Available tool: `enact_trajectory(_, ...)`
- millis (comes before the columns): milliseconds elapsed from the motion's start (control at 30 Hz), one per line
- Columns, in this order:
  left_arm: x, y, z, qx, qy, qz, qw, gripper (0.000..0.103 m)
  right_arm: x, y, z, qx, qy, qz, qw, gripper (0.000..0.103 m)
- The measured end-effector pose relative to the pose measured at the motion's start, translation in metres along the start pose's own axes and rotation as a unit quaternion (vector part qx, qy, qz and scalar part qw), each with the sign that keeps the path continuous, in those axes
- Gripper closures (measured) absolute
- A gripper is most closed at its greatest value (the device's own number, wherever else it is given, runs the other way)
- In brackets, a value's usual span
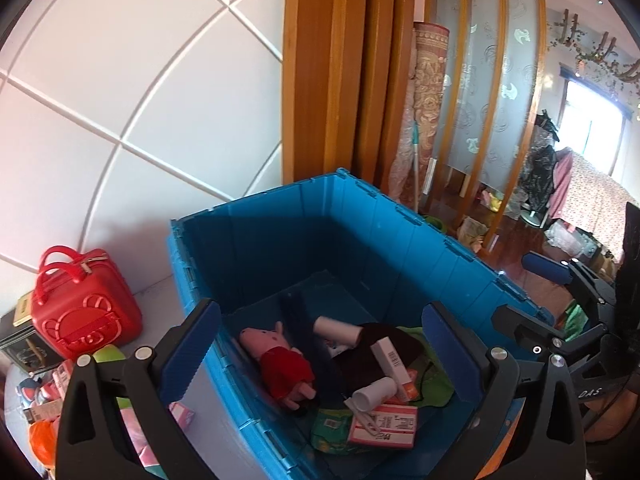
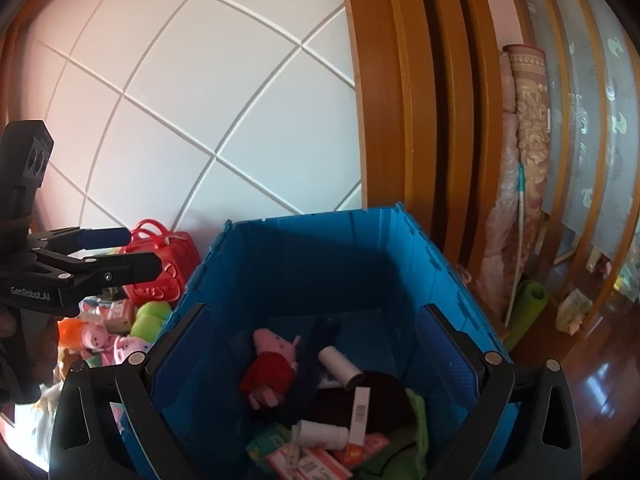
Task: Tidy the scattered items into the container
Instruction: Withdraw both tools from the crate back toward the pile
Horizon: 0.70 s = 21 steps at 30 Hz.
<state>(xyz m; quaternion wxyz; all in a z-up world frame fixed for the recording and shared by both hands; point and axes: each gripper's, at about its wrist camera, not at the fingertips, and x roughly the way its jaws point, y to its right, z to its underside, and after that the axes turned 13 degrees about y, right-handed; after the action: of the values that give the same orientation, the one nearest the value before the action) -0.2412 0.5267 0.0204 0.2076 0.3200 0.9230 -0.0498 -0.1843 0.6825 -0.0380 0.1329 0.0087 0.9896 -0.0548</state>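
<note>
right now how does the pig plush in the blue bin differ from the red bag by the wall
The pig plush lies on its side inside the blue bin; the red bag stands upright outside it, on the floor by the white wall. The plush looks soft, pink with a red dress; the bag looks hard-shelled, all red, with two handles on top. The bag is clearly the bigger. Both are partly red.

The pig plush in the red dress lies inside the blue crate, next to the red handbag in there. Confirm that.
Not quite. The pig plush does lie inside the blue crate, but the red handbag stands outside it, by the wall, as the left wrist view shows.
</note>
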Motion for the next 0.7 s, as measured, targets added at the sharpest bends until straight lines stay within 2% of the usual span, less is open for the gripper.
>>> enact_trajectory(267,-0.035,-0.031,0.014,-0.015,0.002,-0.047,0.9988,0.001,-0.015,-0.035,-0.006,-0.017,0.006,-0.010,1.000,0.000)
enact_trajectory(567,-0.104,-0.088,0.049,-0.037,-0.006,-0.110,0.9932,0.001,-0.034,-0.110,-0.012,-0.028,0.003,-0.036,0.999,0.000)
enact_trajectory(700,-0.140,-0.118,0.067,-0.055,-0.007,-0.133,0.9896,0.001,-0.038,-0.148,-0.007,-0.038,-0.012,-0.047,0.998,0.000)
